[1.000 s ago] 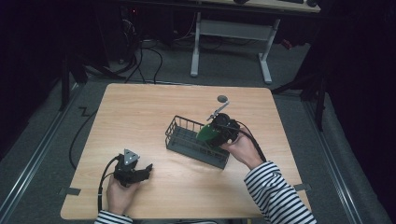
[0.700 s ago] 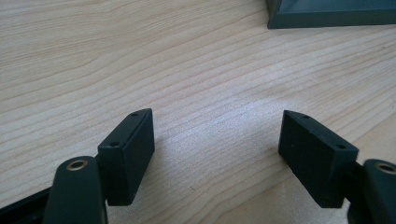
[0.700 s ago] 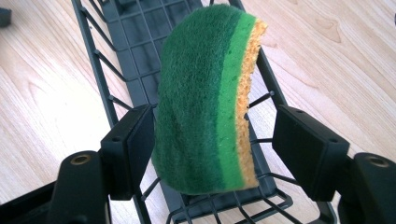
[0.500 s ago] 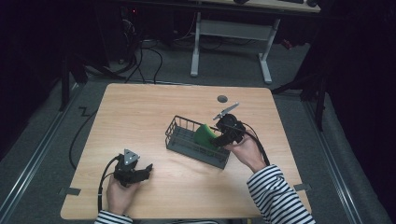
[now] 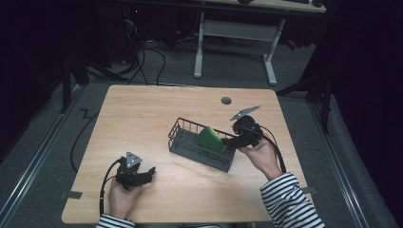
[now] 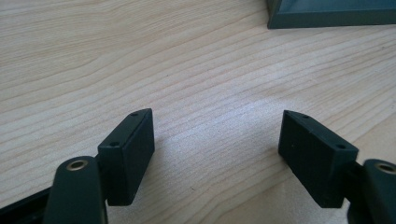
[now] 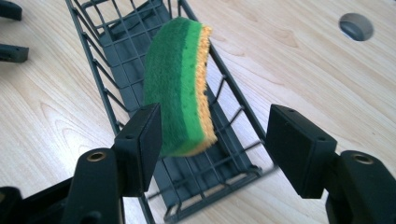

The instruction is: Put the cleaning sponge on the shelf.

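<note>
A green and yellow sponge [image 5: 209, 138] [image 7: 180, 84] stands on edge inside the dark wire basket [image 5: 199, 155] [image 7: 130, 56] and leans against its right-hand end. My right gripper [image 5: 229, 141] [image 7: 212, 126] sits just off that end, pointing at the sponge. Its jaws have just been closing a little but stay wide apart; the sponge lies beyond the left pad and neither pad presses it. Near the table's front left, my left gripper [image 5: 148, 173] [image 6: 217, 135] rests low over bare wood, open, with nothing between its jaws.
A grey round grommet [image 5: 226, 100] [image 7: 356, 25] is set into the wooden table [image 5: 142, 114] behind the basket. A white desk frame [image 5: 199, 47] and cables lie on the floor beyond the far edge. The basket's corner [image 6: 327, 14] shows ahead of the left gripper.
The right gripper has drawn back to the right, away from the basket, leaving the sponge standing inside it. The left gripper has kept still.
</note>
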{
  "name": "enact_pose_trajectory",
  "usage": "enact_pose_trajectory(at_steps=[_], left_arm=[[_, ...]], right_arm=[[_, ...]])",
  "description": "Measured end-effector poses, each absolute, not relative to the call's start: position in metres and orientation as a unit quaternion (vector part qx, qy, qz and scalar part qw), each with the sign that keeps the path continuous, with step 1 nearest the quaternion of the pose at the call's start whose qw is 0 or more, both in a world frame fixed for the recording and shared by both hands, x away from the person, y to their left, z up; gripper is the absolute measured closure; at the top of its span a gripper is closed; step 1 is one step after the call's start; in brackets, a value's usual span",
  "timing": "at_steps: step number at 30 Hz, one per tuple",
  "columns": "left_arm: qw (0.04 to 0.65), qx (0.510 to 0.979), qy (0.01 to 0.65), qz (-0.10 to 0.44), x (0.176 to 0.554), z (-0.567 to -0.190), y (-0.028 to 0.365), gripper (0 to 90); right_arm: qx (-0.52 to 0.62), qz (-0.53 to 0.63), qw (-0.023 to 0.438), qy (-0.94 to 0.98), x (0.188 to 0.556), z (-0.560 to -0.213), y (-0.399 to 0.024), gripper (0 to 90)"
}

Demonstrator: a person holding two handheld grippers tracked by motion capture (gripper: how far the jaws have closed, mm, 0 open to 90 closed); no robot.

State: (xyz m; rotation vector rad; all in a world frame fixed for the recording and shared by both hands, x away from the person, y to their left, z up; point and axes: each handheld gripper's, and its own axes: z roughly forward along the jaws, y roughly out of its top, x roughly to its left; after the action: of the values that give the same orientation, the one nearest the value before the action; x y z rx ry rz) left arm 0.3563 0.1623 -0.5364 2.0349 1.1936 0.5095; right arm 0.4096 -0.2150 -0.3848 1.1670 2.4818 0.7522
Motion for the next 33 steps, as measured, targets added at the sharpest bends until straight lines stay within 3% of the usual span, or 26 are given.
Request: enact_pose_trajectory(at_steps=[18, 33], left_arm=[[0.355, 0.789, 0.461, 0.197, 0.356, -0.536, 0.162, 27.5], [0.355, 0.789, 0.461, 0.196, 0.356, -0.536, 0.162, 27.5]], right_arm=[[0.450, 0.319, 0.165, 0.818, 0.378, -0.368, -0.273, 40.4], [0.486, 0.350, 0.167, 0.783, 0.352, -0.379, -0.315, 42.6]])
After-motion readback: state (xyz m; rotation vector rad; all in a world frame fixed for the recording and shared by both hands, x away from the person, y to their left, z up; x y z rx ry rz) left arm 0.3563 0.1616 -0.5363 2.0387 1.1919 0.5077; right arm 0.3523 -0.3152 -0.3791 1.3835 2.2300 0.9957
